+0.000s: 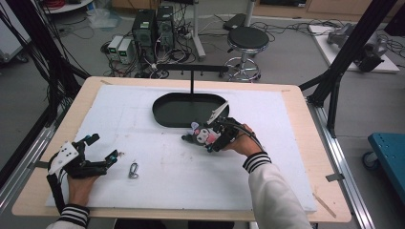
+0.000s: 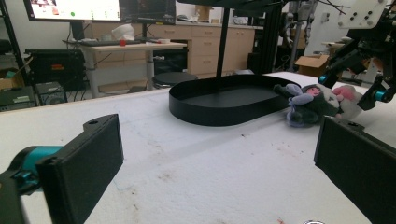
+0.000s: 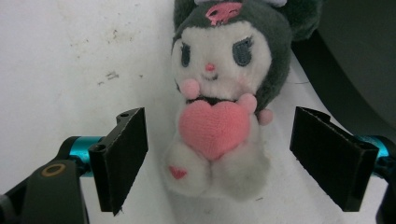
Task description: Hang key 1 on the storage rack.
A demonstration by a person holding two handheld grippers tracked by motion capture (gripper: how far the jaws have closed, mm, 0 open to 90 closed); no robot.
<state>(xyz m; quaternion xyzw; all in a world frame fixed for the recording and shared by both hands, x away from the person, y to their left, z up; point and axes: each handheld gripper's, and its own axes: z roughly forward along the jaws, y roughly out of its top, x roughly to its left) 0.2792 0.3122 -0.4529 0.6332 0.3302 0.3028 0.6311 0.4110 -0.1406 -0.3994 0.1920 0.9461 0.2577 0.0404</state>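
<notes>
A small plush doll (image 1: 203, 135) with a dark hood, white face and pink heart (image 3: 214, 127) lies on the white foam mat (image 1: 157, 143), just in front of the black oval tray (image 1: 191, 109). My right gripper (image 1: 214, 137) hovers over it, open, jaws standing on either side of the doll's body without touching; midpoint in its own view (image 3: 219, 161). My left gripper (image 1: 102, 149) rests at the mat's left front, open and holding nothing (image 2: 219, 172). The doll (image 2: 314, 102) and tray (image 2: 224, 100) also appear far off in the left gripper view.
A small metal carabiner clip (image 1: 133, 170) lies on the mat right of the left gripper. A black T-shaped stand (image 1: 192, 78) rises from the tray. The wooden table edge (image 1: 305, 143) frames the mat; a stool (image 1: 247, 40) and computers stand beyond.
</notes>
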